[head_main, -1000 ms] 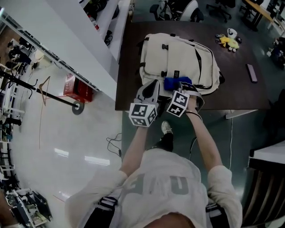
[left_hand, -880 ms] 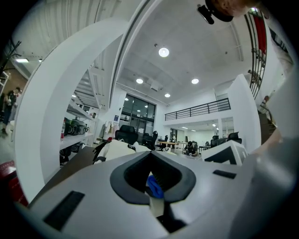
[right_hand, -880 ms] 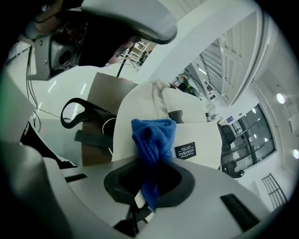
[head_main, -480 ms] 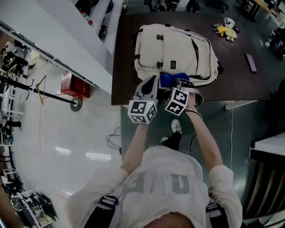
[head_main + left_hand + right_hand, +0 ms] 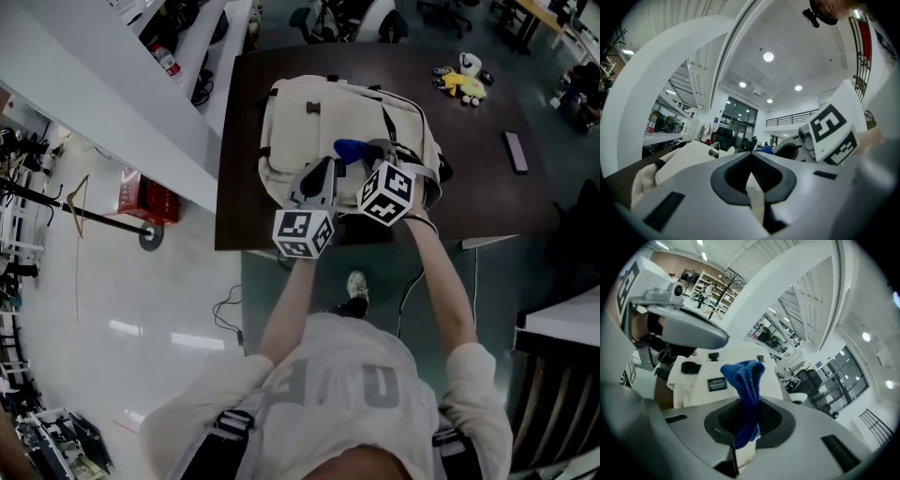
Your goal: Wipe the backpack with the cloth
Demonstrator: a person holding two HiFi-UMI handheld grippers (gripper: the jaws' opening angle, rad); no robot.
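Right gripper (image 5: 373, 156) clamped on blue cloth (image 5: 349, 149), backpack (image 5: 309, 117) dead ahead of my jaws, lying lengthwise along the table's (image 5: 487, 187) near edge by its left corner; left gripper (image 5: 322, 172) closed, empty, alongside.

No legible text here for you. Black label (image 5: 717, 384) on backpack (image 5: 300, 131) front: print too small. Large letters on your shirt (image 5: 342, 382), below backpack: too blurred.

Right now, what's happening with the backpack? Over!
Right gripper shut on blue cloth, over cream backpack. Left gripper shut, empty, at backpack's near edge. Yellow toy far off, not blocking.
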